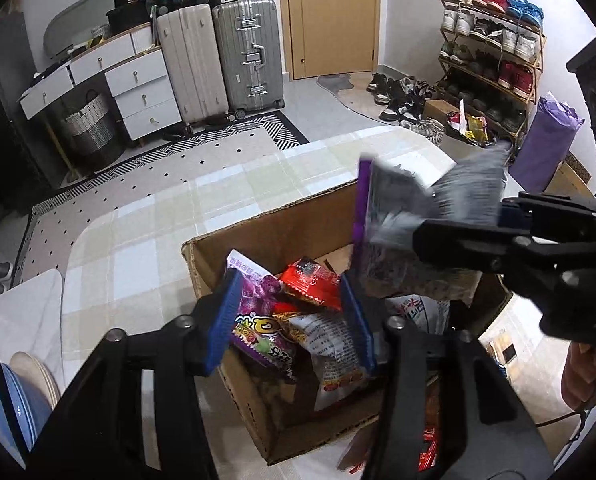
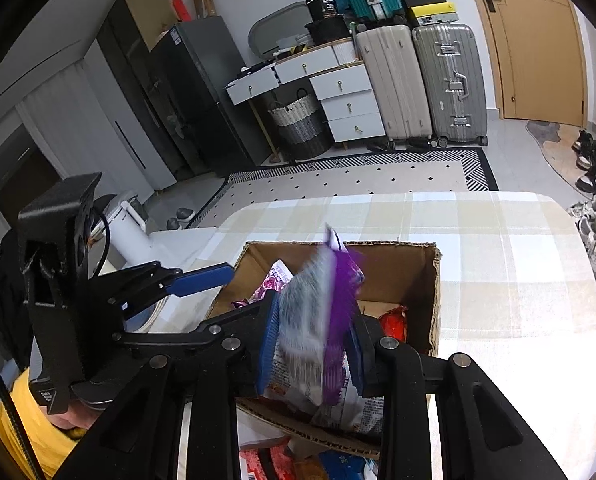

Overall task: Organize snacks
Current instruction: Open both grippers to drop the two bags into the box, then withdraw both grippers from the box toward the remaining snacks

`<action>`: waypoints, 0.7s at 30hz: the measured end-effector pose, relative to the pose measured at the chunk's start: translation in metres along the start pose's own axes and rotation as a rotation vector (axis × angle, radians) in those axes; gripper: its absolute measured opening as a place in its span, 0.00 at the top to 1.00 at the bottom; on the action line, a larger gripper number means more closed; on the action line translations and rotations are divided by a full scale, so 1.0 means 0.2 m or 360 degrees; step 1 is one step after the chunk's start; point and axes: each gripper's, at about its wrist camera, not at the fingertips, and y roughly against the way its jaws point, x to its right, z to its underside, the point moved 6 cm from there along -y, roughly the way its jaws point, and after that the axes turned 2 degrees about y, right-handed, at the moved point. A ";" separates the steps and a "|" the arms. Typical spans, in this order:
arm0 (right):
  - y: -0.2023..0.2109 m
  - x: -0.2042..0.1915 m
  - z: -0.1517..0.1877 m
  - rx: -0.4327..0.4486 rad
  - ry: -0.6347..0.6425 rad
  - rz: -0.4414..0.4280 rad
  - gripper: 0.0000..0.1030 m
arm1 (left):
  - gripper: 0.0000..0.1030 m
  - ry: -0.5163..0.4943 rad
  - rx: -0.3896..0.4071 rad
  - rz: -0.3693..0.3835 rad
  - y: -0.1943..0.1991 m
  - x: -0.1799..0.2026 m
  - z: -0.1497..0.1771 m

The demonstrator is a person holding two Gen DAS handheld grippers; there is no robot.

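Observation:
An open cardboard box [image 1: 258, 236] stands on the plaid-clothed table [image 1: 138, 240] and holds several snack packets, among them a purple candy bag [image 1: 258, 320] and a red packet [image 1: 309, 284]. My left gripper [image 1: 290, 320] hangs over the box's near corner, its blue pads apart on either side of those packets without pressing them. My right gripper [image 2: 313, 344] is shut on a grey and purple packet [image 2: 313, 312], which is blurred and stands upright above the box [image 2: 397, 276]. In the left wrist view the same packet [image 1: 393, 216] sits in the right gripper [image 1: 425, 228] over the box's right side. The left gripper [image 2: 234, 292] reaches in from the left.
More snack packets [image 2: 298, 464] lie on the table in front of the box. Stacked plates [image 1: 14, 408] sit at the table's left edge. A white appliance [image 2: 130, 236] stands beyond it. Suitcases [image 1: 218, 56], drawers [image 1: 138, 92] and a shoe rack [image 1: 493, 56] line the far walls.

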 end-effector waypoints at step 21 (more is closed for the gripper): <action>0.35 -0.16 0.00 0.0131 0.0036 -0.0015 0.70 | 0.45 0.0050 0.0093 -0.0006 0.42 0.06 0.10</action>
